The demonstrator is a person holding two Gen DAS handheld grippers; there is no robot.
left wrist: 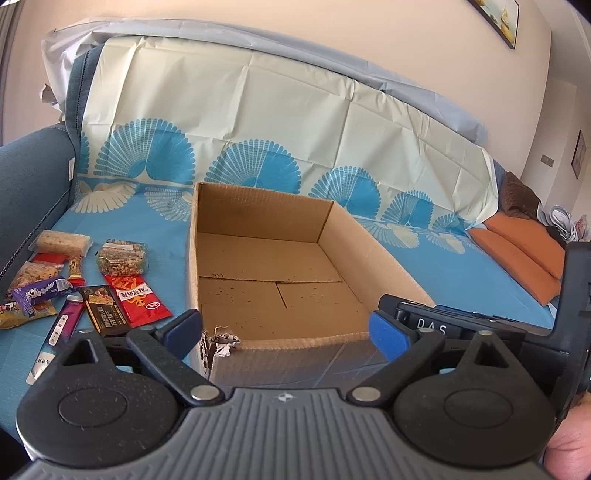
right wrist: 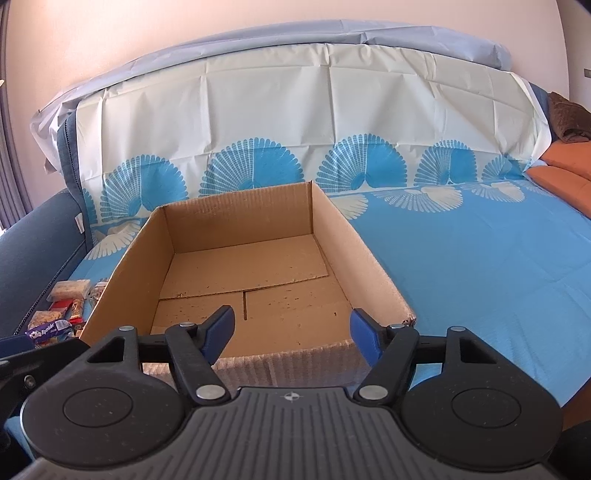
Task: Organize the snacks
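Left wrist: snacks [left wrist: 74, 280] lie left of spread fingers [left wrist: 183, 325], apart.

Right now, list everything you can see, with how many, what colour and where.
cardboard box: one, brown, open and empty, middle of the blue cover, torn near-left corner.
snack packets: about ten, mixed colours, lying in a cluster on the cover left of the box.
red packet: one, red, nearest the box among the snacks.
purple packet: one, purple, left part of the cluster.
patterned cover: one, blue and cream with fan prints, over the sofa seat and backrest.
orange cushions: two, orange, far right of the seat.
framed pictures: two, on the right wall.
left gripper: one, black with blue fingers, open, before the box.
right gripper: one, same colours, open, before the box.
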